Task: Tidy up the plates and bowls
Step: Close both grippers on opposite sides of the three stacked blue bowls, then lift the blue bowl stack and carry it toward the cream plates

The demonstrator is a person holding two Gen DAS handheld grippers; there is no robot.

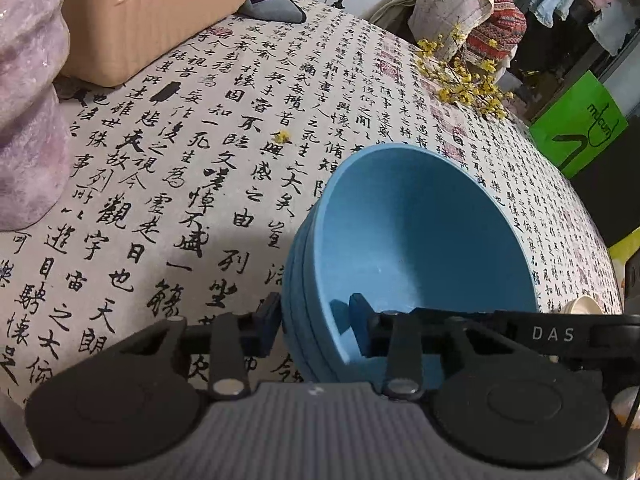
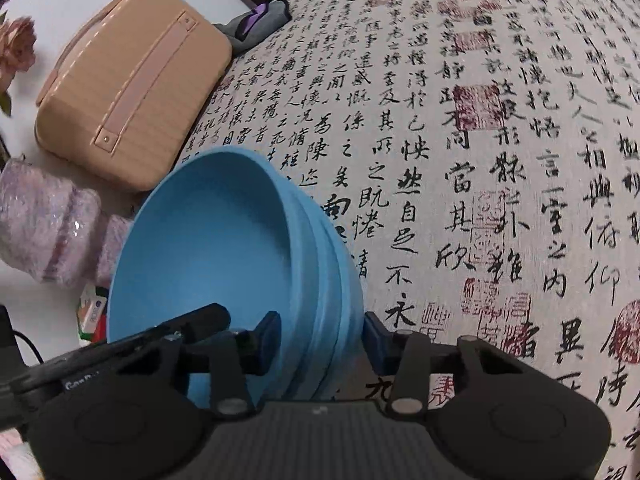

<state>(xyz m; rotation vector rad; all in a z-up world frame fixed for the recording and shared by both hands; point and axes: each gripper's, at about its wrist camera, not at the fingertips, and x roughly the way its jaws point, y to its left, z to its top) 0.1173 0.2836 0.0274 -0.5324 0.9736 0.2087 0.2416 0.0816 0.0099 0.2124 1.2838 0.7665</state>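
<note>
A stack of several nested blue bowls [image 1: 420, 232] [image 2: 208, 232] sits on a round table under a calligraphy-print cloth [image 1: 180, 160] [image 2: 480, 200]. My left gripper [image 1: 314, 312] straddles the stack's left wall, one finger outside and the other inside the top bowl. Its pads press on the wall. My right gripper [image 2: 320, 332] clamps the opposite wall the same way, inner finger in the bowl and outer finger against the outside. Each view shows part of the other gripper's black body across the bowl.
A tan hard case [image 1: 152, 12] [image 2: 132, 88] lies at the table's far left, with a grey pouch [image 1: 272, 4] behind it. A lilac ribbed vase [image 1: 28, 100] [image 2: 44, 220] stands left of the bowls. Yellow dried flowers [image 1: 464, 76] lie at the far edge. A green bag [image 1: 576, 124] is beyond the table.
</note>
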